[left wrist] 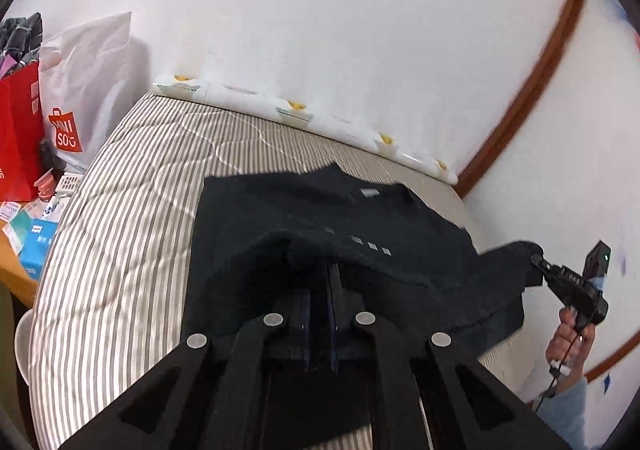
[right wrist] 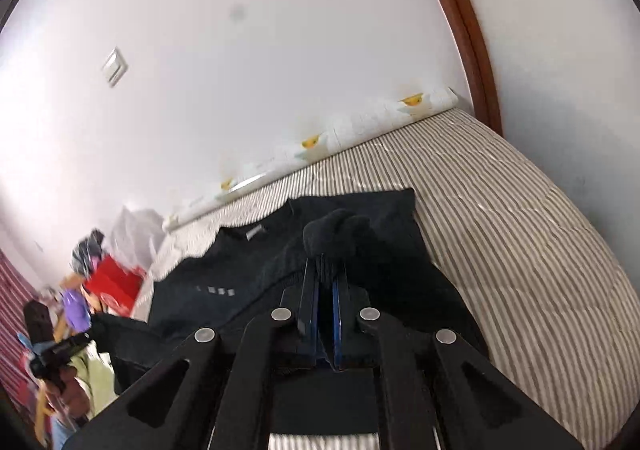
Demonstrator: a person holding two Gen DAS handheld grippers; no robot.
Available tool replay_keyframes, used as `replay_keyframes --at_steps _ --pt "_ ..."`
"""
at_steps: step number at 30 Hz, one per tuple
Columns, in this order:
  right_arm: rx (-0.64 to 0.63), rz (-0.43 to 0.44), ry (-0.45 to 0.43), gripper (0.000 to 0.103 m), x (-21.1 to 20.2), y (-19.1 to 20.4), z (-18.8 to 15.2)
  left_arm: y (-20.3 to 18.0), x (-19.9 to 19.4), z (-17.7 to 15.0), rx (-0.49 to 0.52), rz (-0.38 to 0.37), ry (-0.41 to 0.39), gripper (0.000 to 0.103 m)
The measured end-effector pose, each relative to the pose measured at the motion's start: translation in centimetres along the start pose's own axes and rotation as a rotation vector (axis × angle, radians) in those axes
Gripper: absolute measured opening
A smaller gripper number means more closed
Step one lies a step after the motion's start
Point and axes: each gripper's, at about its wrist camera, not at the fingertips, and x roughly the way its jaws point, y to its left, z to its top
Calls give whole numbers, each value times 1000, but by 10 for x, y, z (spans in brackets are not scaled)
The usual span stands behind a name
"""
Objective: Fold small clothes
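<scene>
A small black shirt (left wrist: 304, 210) with a grey neck label and a row of small grey squares lies on a striped bed (left wrist: 120, 218), collar toward the wall. My left gripper (left wrist: 322, 270) is shut on the shirt's near hem and holds it raised. My right gripper (right wrist: 326, 262) is shut on a bunched corner of the shirt (right wrist: 240, 270), lifted above the bed (right wrist: 520, 234). The right gripper also shows at the right edge of the left wrist view (left wrist: 536, 260), pinching the cloth. The left gripper shows at the left edge of the right wrist view (right wrist: 86, 338).
A white wall runs behind the bed, with a brown wooden trim (left wrist: 532, 90) at the right. A white Miniso bag (left wrist: 80, 90), a red bag (left wrist: 18, 130) and small boxes (left wrist: 36, 242) stand on a wooden table left of the bed.
</scene>
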Motion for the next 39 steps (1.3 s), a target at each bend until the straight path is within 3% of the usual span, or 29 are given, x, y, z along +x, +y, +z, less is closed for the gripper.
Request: replay_keyframes --at_steps 10,13,15,21,25,30,33,35,39 --pt "98 -47 90 5 89 -23 26 30 83 29 -112 51 144 7" --pt "99 -81 132 12 111 -30 25 37 95 30 -134 27 176 21" --pt "107 -96 162 13 119 -33 25 38 95 29 -134 -7 172 25" --pt "-77 -177 137 26 91 -8 24 24 76 19 -43 -25 149 49" --pt "-202 -133 157 27 70 20 9 13 55 7 26 -34 140 50" --pt "-282 -63 277 27 79 40 -28 0 45 -11 99 -40 169 52" --pt "-302 -104 346 27 100 40 -45 -7 62 -18 114 -24 221 52" --pt "-290 -123 369 27 115 37 -49 -10 77 -19 134 28 241 52" --pt "-269 -147 357 27 134 37 -45 -17 90 -7 196 95 184 52"
